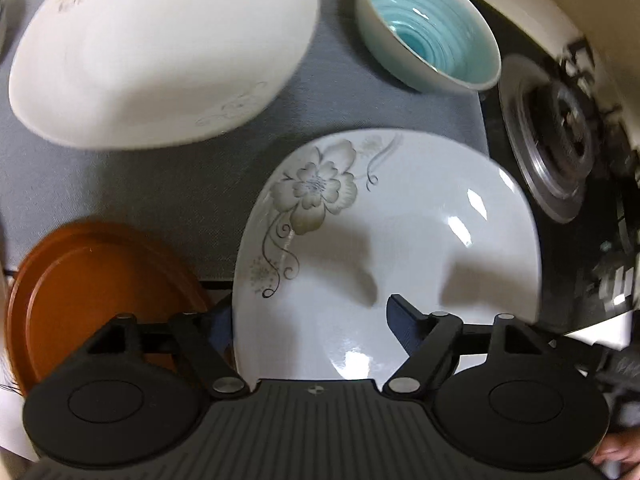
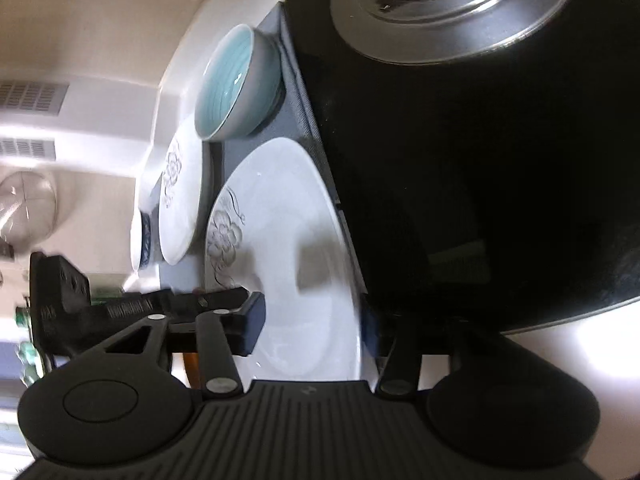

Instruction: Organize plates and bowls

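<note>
My left hand-held gripper (image 1: 308,316) hides the floral plate's (image 1: 400,232) near rim; its fingers stand apart, one either side, and I can't tell contact. Only the left view shows the orange plate (image 1: 92,292). The right hand-held gripper (image 2: 312,320), rolled sideways, straddles the same plate's edge, fingers apart, beside the stove (image 2: 480,160) on the surface (image 1: 160,192).

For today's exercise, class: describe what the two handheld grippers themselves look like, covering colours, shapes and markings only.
Both the left gripper and the right gripper are matte black. Each has a ribbed dark grey body with a small round logo, two rounded housings with circular insets, angular link arms joined by silver pivot pins, and dark blue pads on its fingers. No cables or sleeves show.
</note>
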